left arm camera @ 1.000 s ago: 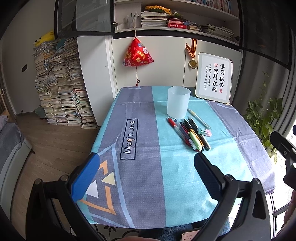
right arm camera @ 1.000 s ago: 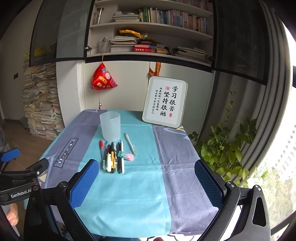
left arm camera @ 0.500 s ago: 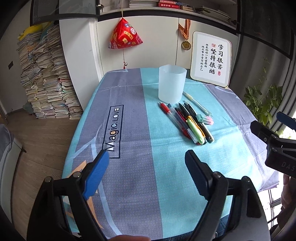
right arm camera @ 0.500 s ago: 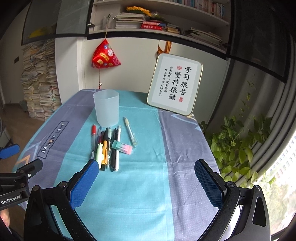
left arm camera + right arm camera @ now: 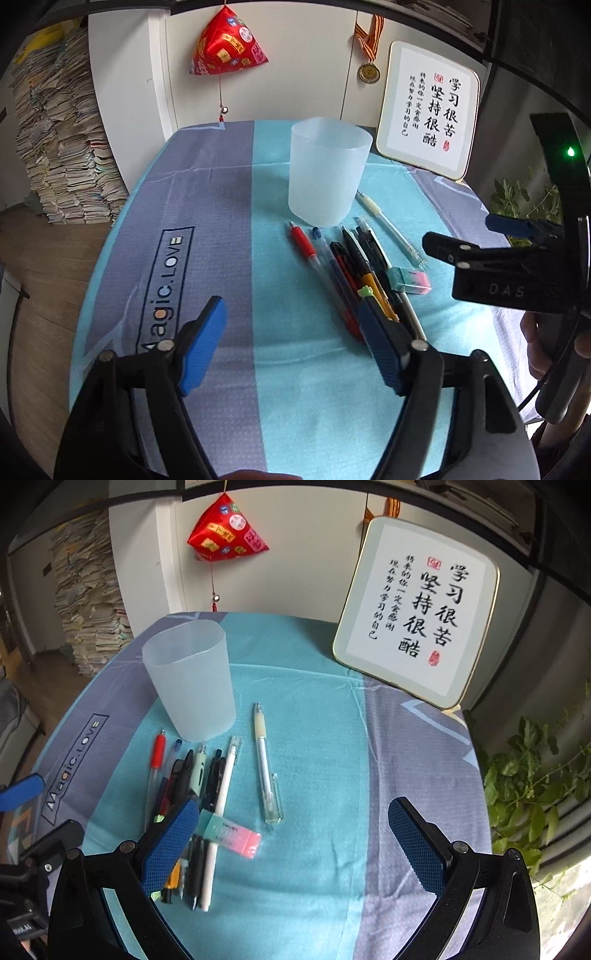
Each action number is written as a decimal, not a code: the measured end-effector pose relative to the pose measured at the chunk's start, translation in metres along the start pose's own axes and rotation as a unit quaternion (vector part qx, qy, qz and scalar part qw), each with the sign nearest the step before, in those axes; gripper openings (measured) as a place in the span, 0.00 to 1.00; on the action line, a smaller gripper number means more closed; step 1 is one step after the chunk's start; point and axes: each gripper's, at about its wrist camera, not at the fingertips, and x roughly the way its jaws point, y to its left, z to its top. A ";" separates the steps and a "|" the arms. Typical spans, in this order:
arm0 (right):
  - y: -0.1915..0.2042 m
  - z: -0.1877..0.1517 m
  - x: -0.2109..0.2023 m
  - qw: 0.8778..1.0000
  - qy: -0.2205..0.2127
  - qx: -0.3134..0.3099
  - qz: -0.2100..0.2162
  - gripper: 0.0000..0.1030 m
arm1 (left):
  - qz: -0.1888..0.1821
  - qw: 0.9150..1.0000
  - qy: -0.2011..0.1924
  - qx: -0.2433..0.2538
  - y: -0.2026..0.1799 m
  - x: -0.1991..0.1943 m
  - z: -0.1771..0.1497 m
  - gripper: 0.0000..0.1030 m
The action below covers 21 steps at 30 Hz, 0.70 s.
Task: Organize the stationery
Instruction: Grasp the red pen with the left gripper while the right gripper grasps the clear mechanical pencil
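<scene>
On the cloth-covered worktop (image 5: pixel 317 738) a frosted cup (image 5: pixel 190 681) stood upright. A row of pens (image 5: pixel 199 786) lay at its 6 o'clock, an eraser (image 5: pixel 231 836) on their near ends, and a clear pen (image 5: pixel 266 764) lay apart at 3 o'clock. The left tongs (image 5: pixel 291 343), just narrowing, held nothing; the right tongs (image 5: pixel 291 845) gaped, empty.

A white wall (image 5: pixel 306 74) carries a red hanging ornament (image 5: pixel 227 44) and a medal (image 5: pixel 368 72); stacked papers (image 5: pixel 59 147) rise from wooden floor (image 5: pixel 33 295); green plant (image 5: pixel 535 775) by daylight.
</scene>
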 end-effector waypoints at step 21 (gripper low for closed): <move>-0.015 0.015 0.044 0.998 0.031 0.022 0.045 0.72 | -0.023 0.997 0.049 -0.047 0.008 0.055 0.014 0.32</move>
